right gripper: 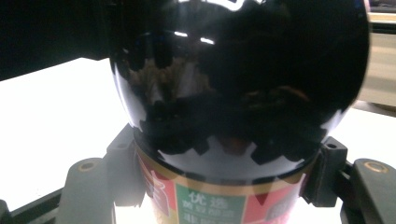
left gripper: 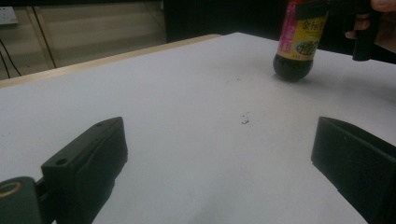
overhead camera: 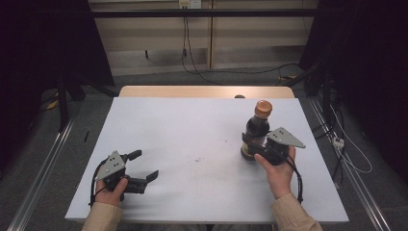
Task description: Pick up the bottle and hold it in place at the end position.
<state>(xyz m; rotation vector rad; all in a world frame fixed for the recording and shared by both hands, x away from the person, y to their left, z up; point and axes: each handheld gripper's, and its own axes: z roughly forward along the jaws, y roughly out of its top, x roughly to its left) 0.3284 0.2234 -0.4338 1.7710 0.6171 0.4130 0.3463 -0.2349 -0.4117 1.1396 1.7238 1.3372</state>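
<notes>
Fingers [right gripper: 125, 161] clamp bottle [overhead camera: 256, 130] of seemingly dark liquid.

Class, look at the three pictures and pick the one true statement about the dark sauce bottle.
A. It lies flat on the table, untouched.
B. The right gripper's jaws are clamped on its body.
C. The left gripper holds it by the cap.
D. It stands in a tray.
B: the right gripper has its jaws closed on the sides of the bottle, while the left gripper sits open and empty.
</notes>
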